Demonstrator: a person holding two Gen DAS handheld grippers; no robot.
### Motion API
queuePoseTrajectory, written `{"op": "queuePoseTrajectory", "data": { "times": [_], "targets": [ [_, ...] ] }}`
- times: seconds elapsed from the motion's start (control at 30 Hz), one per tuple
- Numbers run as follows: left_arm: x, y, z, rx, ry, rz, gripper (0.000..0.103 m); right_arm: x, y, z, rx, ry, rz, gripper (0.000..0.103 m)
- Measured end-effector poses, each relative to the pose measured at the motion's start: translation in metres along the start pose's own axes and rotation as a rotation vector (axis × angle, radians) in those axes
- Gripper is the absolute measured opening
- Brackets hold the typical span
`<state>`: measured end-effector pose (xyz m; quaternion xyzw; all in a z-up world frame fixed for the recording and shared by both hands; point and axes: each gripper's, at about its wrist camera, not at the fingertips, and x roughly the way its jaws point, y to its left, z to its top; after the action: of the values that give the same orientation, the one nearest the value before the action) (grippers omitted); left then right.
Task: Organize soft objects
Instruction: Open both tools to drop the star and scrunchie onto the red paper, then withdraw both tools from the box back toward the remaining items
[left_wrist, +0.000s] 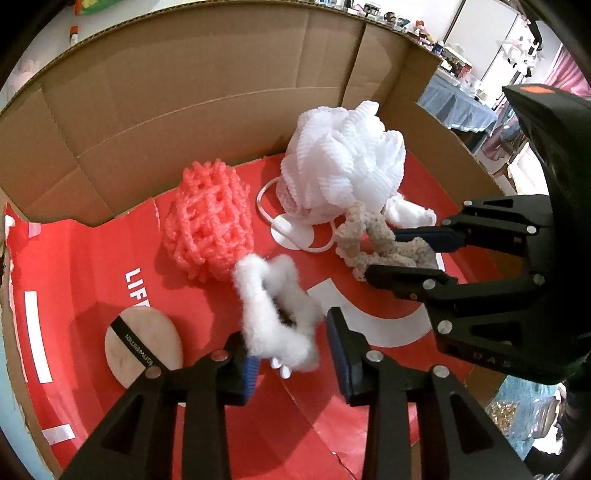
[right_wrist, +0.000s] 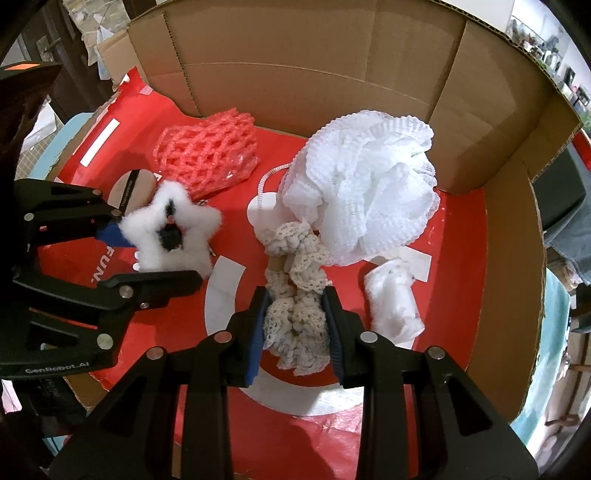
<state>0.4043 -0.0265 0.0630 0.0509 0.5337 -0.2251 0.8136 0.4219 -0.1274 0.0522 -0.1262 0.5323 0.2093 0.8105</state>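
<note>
While the left gripper stands part open around the fluffy white star toy, the right gripper pinches the cream crochet scrunchie. Already inside the cardboard box lie the pink foam net, white bath pouf and powder puff; these last two pieces look nearly placed.
</note>
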Motion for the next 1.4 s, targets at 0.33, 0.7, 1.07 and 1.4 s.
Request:
{"op": "queuePoseTrajectory", "data": {
  "times": [0.33, 0.7, 1.07, 1.4],
  "targets": [
    [-0.005, 0.003, -0.005, -0.002, -0.008, 0.010, 0.046, -0.005, -0.006, -0.001, -0.017, -0.037, -0.035, 0.062],
    [-0.014, 0.003, -0.017, 0.013, -0.009, 0.006, 0.046, -0.018, -0.009, 0.000, 0.003, -0.047, -0.053, 0.062],
    [-0.060, 0.010, -0.027, -0.073, -0.116, 0.061, 0.081, -0.063, -0.008, -0.019, 0.011, -0.103, -0.076, 0.070],
    [-0.141, -0.033, -0.075, -0.082, -0.334, 0.140, 0.102, -0.137, 0.004, -0.050, 0.071, -0.236, -0.067, 0.077]
  ]
}}
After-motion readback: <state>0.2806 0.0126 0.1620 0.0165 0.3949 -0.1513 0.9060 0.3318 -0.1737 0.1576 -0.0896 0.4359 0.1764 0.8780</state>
